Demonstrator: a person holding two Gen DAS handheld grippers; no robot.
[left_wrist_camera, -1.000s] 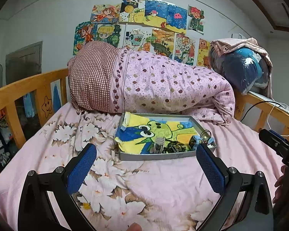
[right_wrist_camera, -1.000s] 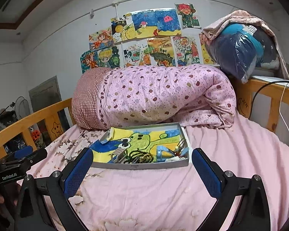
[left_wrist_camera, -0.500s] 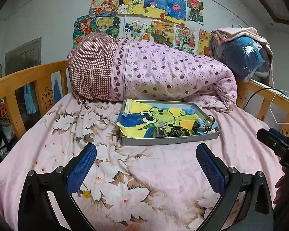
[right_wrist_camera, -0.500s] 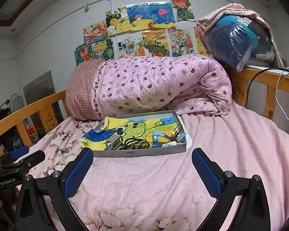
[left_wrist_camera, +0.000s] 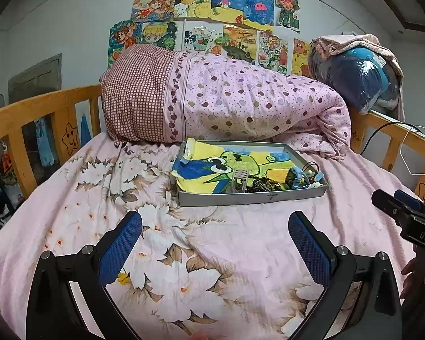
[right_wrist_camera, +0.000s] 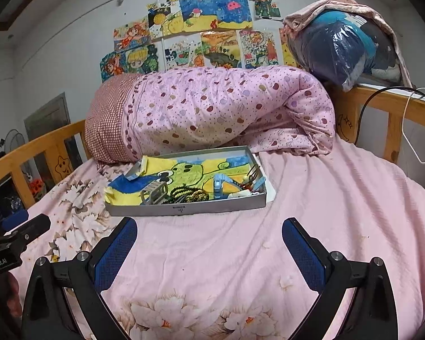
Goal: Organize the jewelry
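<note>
You are just getting started. Your left hand-held gripper (left_wrist_camera: 215, 243) and your right hand-held gripper (right_wrist_camera: 209, 243) are both spread wide and hold nothing. The gray tray (left_wrist_camera: 252, 197) sits on the bed (left_wrist_camera: 240, 255) in the middle of the frame. The black bead chain (right_wrist_camera: 188, 194) and small jewelry bits (right_wrist_camera: 248, 182) lie in a pile along its near edge. Next, you likely need to reach over and pinch one small piece.
</note>
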